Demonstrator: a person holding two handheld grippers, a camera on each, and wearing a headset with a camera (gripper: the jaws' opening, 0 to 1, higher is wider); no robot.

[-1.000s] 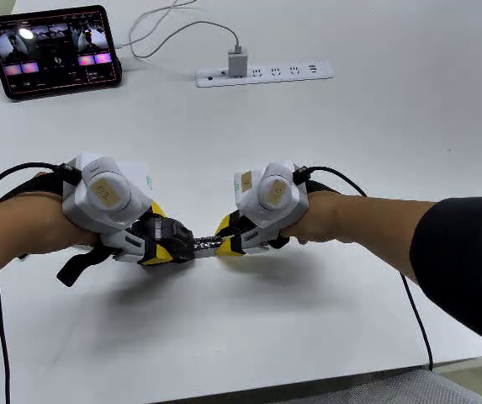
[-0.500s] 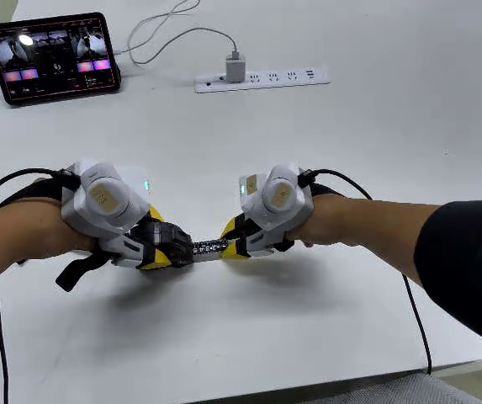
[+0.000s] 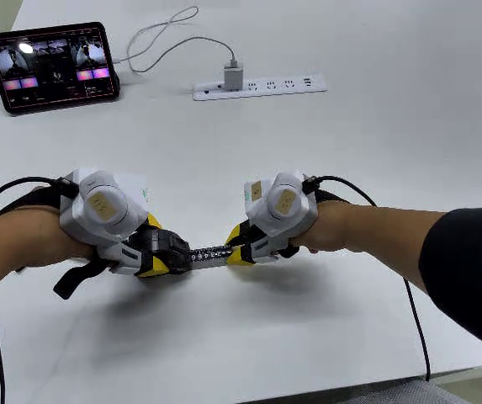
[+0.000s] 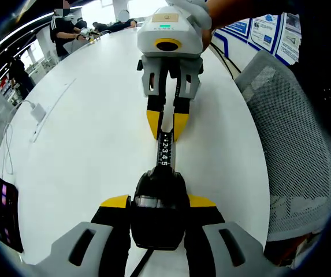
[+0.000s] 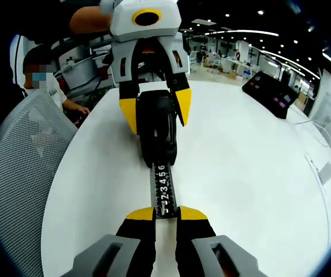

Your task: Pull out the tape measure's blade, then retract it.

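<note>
While the left gripper (image 3: 158, 255) is clamping the black tape measure (image 3: 172, 248) on the white table (image 3: 350, 135), well nearer the person than the power strip (image 3: 262, 85), the right gripper (image 3: 239, 251) is pinching its blade (image 3: 209, 252) tip. The short exposed length is running roughly parallel to that strip, toward the right gripper.

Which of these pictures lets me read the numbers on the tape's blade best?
The right gripper view: the blade lies close, digits 2 to 6 large and sharp. The left gripper view shows it farther off, digits smaller. In the head view it is a short dark strip, digits unreadable.
</note>
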